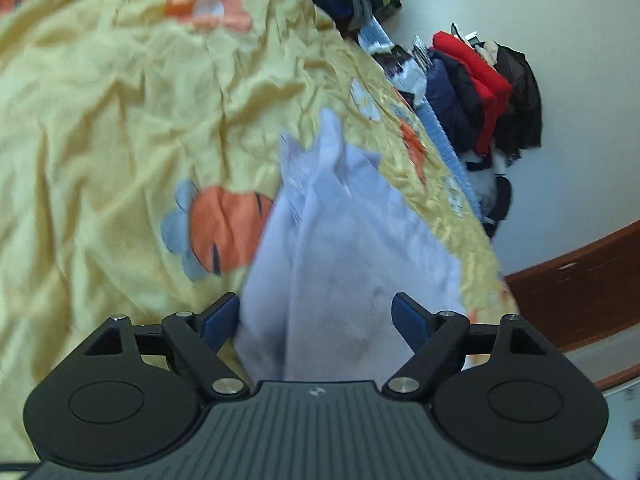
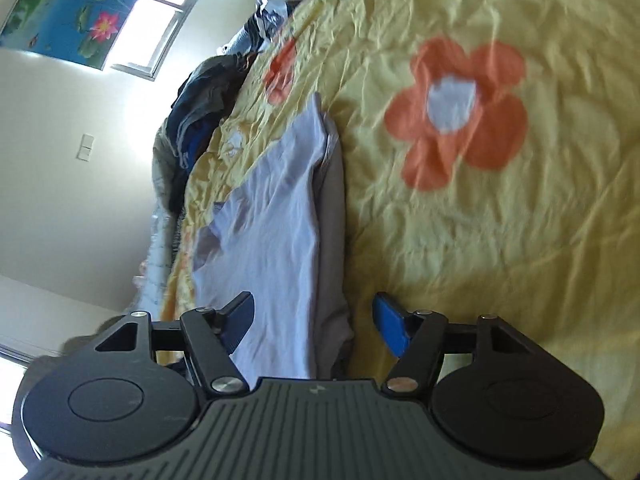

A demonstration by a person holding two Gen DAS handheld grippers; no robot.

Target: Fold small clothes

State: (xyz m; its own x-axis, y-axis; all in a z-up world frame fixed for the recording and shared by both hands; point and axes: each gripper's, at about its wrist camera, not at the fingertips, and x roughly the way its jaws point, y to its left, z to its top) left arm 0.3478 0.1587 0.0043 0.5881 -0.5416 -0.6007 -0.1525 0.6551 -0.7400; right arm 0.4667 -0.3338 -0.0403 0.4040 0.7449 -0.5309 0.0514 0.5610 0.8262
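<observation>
A small pale lilac garment lies bunched on a yellow flowered bedsheet. My left gripper is open, its blue pads on either side of the garment's near end. In the right wrist view the same garment stretches away from me, with a grey fold along its right edge. My right gripper is open, its pads on either side of the garment's near edge. Whether cloth touches the pads is unclear.
A pile of red, navy and black clothes hangs off the bed's far right edge by a white wall. A brown wooden frame is at the right. Dark clothes are heaped by the bed's left edge, below a window.
</observation>
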